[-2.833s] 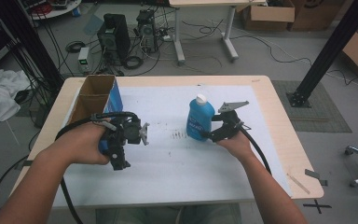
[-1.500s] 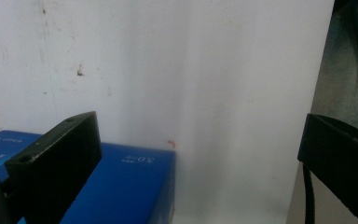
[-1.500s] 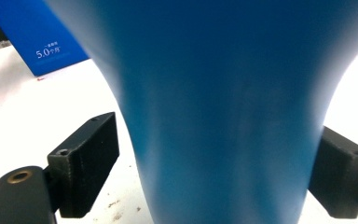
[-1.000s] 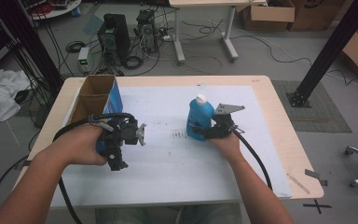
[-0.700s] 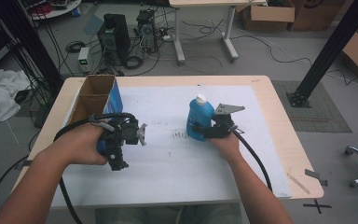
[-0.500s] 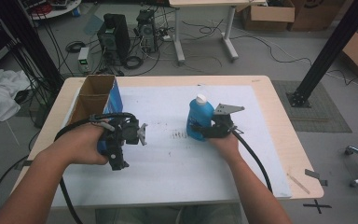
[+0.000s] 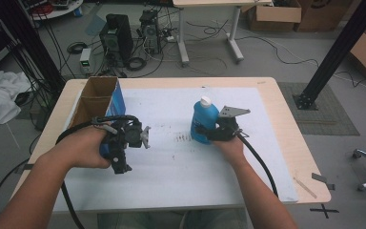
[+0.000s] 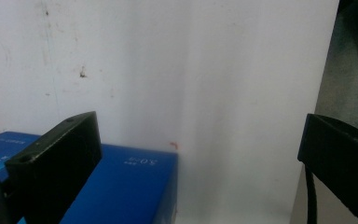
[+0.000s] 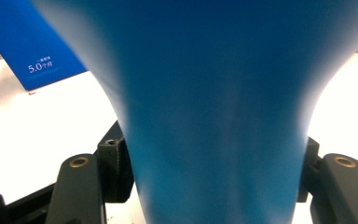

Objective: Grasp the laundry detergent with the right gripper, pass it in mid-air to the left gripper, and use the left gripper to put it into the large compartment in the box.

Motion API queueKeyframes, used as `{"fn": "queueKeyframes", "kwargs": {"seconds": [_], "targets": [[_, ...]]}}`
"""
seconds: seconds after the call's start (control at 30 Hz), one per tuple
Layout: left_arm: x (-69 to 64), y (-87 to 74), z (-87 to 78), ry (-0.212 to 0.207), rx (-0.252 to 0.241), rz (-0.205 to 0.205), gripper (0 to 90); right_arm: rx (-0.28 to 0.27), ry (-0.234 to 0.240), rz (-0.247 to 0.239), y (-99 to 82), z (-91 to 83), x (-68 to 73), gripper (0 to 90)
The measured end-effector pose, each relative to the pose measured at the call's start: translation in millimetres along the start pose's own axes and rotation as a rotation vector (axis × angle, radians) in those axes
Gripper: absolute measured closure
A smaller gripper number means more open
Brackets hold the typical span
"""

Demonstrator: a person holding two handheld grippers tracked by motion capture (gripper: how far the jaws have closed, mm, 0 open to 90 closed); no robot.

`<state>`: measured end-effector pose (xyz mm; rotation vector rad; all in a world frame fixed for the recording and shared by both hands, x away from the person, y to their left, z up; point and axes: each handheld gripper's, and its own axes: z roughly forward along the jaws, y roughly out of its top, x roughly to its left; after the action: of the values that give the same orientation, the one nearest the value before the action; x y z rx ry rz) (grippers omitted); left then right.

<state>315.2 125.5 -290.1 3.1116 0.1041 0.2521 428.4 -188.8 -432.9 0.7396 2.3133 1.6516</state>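
Note:
A blue bottle [image 7: 204, 121] with a white cap stands upright on the white mat [image 7: 171, 167], right of centre. My right gripper [image 7: 205, 134] reaches it from the right. In the right gripper view the bottle [image 9: 214, 116] sits between the jaws, which have just been closing, and both pads press its sides. My left gripper [image 7: 124, 143] is held over the mat's left part, beside the blue-sided carton [image 7: 100, 98]. In the left gripper view its jaws stand wide open with nothing between them, above the carton's blue face [image 8: 121, 186].
The open carton stands at the table's left rear; its blue side [image 9: 42, 51] is visible past the bottle. The wooden table edge [image 7: 286, 119] lies right of the mat. Cables trail from both grippers toward the front edge. Small dark marks [image 7: 183, 138] dot the mat's middle.
The right gripper has shifted slightly left, closer around the bottle, since the earliest frame. The bottle stays upright in place. The left hand and its gripper have not moved.

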Motion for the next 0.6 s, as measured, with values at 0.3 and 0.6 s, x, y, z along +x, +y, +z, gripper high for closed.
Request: {"fn": "queueKeyframes", "kwargs": {"seconds": [0.3,0.6], "targets": [[1.7,0.8,2.0,-0.004,0.004,-0.003,0.1,-0.007,-0.031,-0.007,-2.8,1.0,2.0,40.5],[3.1,5.1,2.6,-0.004,-0.001,0.003,0.1,0.024,-0.047,-0.064,1.5,0.2,5.2,43.8]]}}
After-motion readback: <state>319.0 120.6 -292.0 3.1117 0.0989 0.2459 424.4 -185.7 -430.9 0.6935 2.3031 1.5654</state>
